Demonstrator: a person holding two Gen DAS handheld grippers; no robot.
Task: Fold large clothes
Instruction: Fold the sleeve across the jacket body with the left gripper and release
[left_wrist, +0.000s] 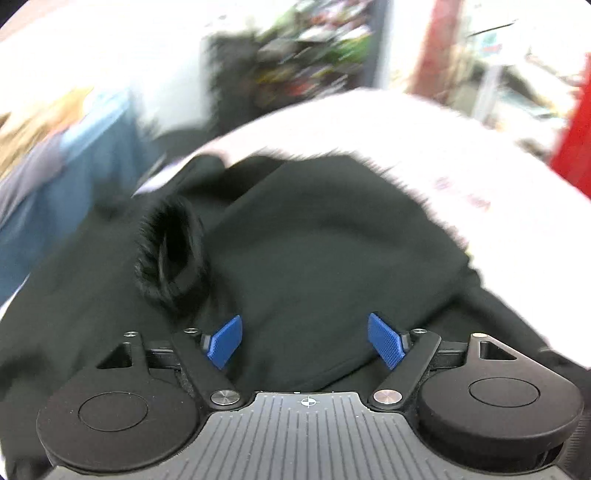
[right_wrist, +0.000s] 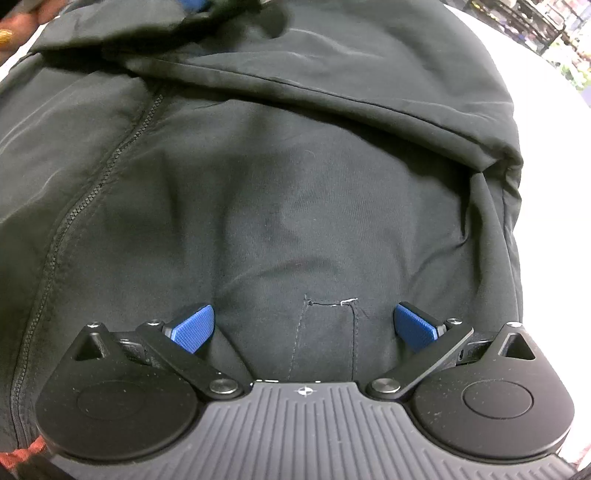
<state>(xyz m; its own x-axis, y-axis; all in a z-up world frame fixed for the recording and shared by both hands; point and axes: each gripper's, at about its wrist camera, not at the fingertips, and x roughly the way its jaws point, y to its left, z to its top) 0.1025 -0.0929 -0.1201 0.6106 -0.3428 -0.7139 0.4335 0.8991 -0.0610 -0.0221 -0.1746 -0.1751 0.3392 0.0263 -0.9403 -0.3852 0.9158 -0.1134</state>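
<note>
Left gripper (left_wrist: 306, 341) is over the black jacket (left_wrist: 314, 240) with its blue pads (left_wrist: 225, 341) spread wide and nothing pinched between them, just dark cloth lying below. The left wrist view is smeared with blur, so the fine detail is hard to read. Just ahead and to the left of those pads sits a ribbed cuff (left_wrist: 171, 254), its round opening facing the camera, resting on top of the garment. Beyond the jacket runs the white tabletop (left_wrist: 424, 147), curving across the view, with some faint pink print on it (too blurred to make out). Far side is a mess of colour: something blue at the left, red uprights at the right.

Over to the right gripper (right_wrist: 304, 328), and this view is sharp. Jaws are apart here as well, blue pads (right_wrist: 194, 330) either side of a small stitched tab (right_wrist: 327, 332) sewn into the fabric, with no cloth caught between them. The jacket fills nearly the whole view; its zipper (right_wrist: 70, 218) runs diagonally down the left side, and a thick fold of fabric (right_wrist: 369, 99) is laid across the upper part, bunching at the right edge. White table surface shows past the jacket at upper right
</note>
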